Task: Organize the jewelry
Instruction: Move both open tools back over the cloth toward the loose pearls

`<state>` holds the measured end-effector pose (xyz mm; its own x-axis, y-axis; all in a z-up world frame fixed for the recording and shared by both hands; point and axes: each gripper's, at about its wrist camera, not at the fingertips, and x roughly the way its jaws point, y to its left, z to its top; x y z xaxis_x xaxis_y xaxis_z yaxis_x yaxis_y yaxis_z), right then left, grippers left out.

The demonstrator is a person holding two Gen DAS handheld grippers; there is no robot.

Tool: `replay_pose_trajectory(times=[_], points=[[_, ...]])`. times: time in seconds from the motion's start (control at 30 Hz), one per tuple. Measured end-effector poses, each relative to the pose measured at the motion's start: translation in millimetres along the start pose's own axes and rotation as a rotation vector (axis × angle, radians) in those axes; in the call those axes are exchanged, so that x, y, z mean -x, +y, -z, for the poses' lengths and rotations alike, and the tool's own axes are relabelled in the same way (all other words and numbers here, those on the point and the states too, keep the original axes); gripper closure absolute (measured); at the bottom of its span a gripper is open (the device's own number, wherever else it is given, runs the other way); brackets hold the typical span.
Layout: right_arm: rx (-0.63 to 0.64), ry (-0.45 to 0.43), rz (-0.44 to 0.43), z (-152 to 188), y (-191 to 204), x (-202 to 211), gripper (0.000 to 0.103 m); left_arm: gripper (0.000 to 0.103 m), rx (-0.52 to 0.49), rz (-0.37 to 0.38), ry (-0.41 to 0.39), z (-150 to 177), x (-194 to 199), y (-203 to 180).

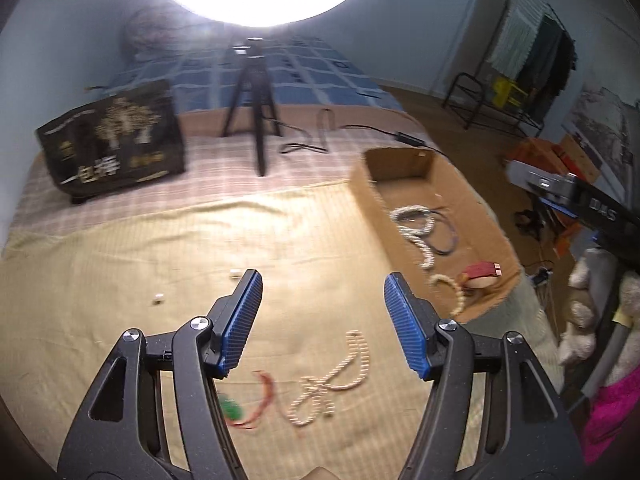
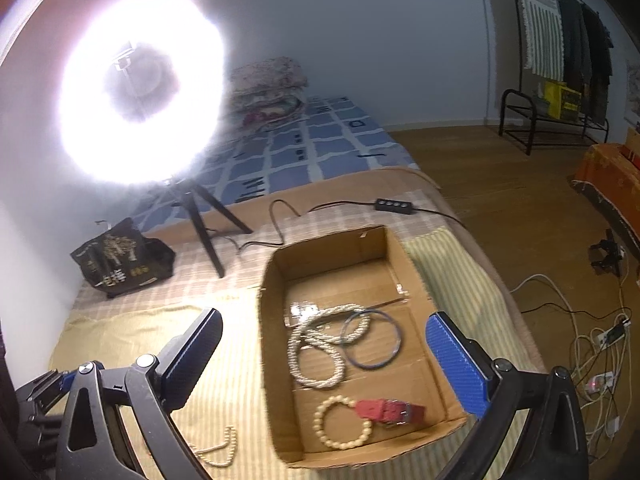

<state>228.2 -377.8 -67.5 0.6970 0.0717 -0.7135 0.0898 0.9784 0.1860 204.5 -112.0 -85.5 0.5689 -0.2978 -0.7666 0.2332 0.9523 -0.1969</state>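
A cardboard box (image 2: pixel 276 360) lies on the yellow cloth and holds a white pearl necklace (image 2: pixel 320 344), a blue bangle (image 2: pixel 374 340) and a cream bead bracelet with a red tassel (image 2: pixel 344 426). The box also shows in the left wrist view (image 1: pixel 368 192). A cream bead necklace (image 1: pixel 332 384) and a red cord with a green bead (image 1: pixel 256 404) lie on the cloth below my open, empty left gripper (image 1: pixel 323 312). My right gripper (image 2: pixel 324 364) is open and empty above the box. Part of the bead necklace (image 2: pixel 218 454) shows left of the box.
A ring light on a black tripod (image 2: pixel 200 224) and a black bag (image 1: pixel 116 140) stand at the back. A cable with a remote (image 2: pixel 394 204) runs behind the box. Two small white bits (image 1: pixel 158 299) lie on the cloth. The bed edge and floor cables (image 2: pixel 600 344) lie right.
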Motion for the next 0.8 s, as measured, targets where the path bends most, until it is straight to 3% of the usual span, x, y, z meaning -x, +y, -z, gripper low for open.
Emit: replay_pose_trajectory(times=[0.27, 0.4, 0.53, 0.8], points=[[-0.001, 0.037, -0.093, 9.8, 28.1, 7.1, 0.006, 0.055, 0.087, -0.062, 0.023, 6.9, 8.1, 64.6], [0.016, 0.081, -0.15, 22.5, 45.7, 7.3, 0.01, 0.056, 0.105, -0.074, 0.035, 10.6, 9.0, 84.3], [0.068, 0.122, -0.19, 36.6, 69.0, 1.8, 0.014, 0.064, 0.15, -0.073, 0.057, 12.4, 5.4, 106.8], [0.139, 0.212, -0.232, 56.1, 113.8, -37.3, 0.033, 0.076, 0.225, -0.048, 0.097, 14.4, -12.0, 139.1]])
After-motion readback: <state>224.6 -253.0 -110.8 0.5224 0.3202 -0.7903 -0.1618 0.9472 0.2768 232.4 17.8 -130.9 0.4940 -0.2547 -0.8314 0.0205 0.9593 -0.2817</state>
